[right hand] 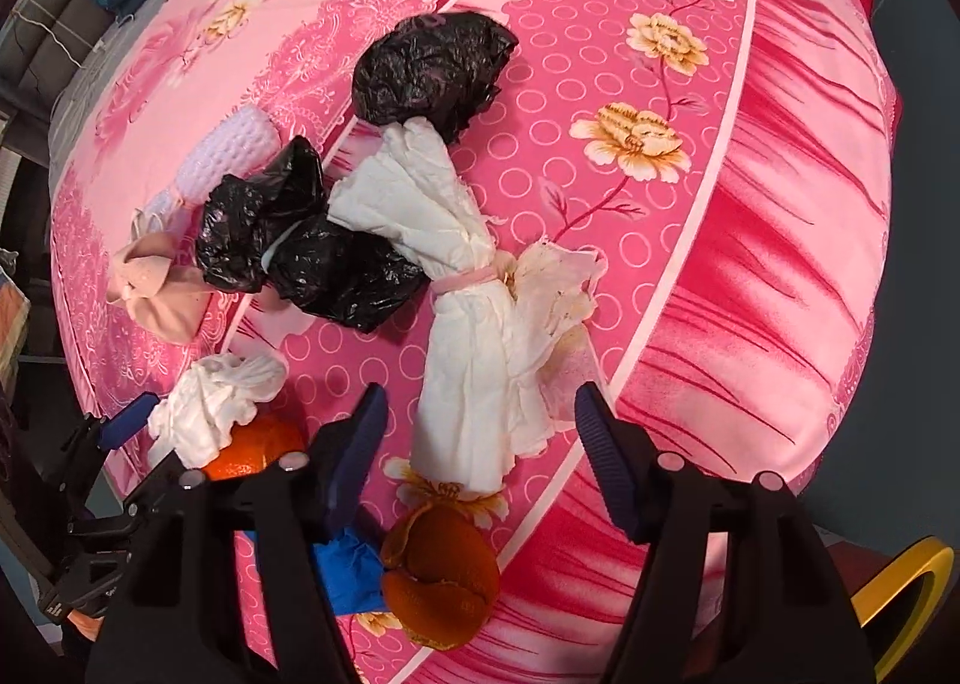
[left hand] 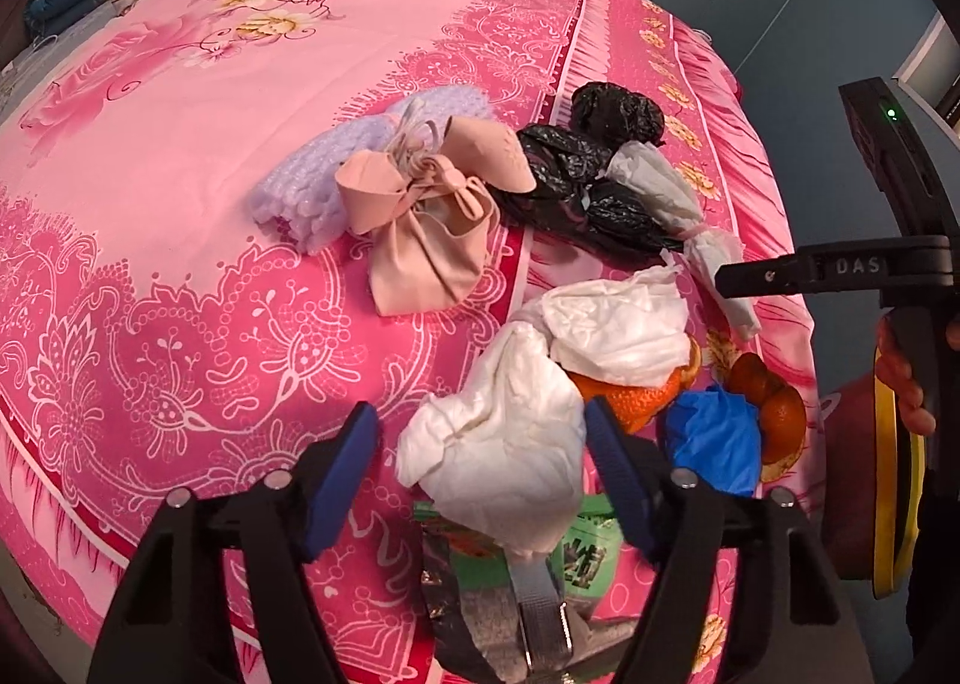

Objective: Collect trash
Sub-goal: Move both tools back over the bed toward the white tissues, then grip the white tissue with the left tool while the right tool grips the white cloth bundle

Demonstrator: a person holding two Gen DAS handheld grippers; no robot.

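Left gripper (left hand: 480,462): jaws wide apart, gripping nothing; a crumpled white tissue (left hand: 498,444) sits between the blue pads, whether it touches the right-hand pad cannot be told. Its long axis runs from 6 toward 1 o'clock, roughly in line with the fingers, so closing should catch it across the narrow way. Right gripper (right hand: 477,438): jaws equally wide, empty; the lower end of a paper bundle tied with a pink band (right hand: 474,324) lies between the pads, the rest running toward 11 o'clock. Each hand is nearest its own piece. Orange peel (right hand: 441,564) and a blue scrap (right hand: 354,570) lie at 6 to 7 o'clock below the right jaws. Only the left view shows the green wrapper (left hand: 585,555) under the tissue; only the right view shows the bundle's stained, frayed end at 3 o'clock. Black bags (right hand: 300,240) lie farther out on the pink bedspread (right hand: 660,204).
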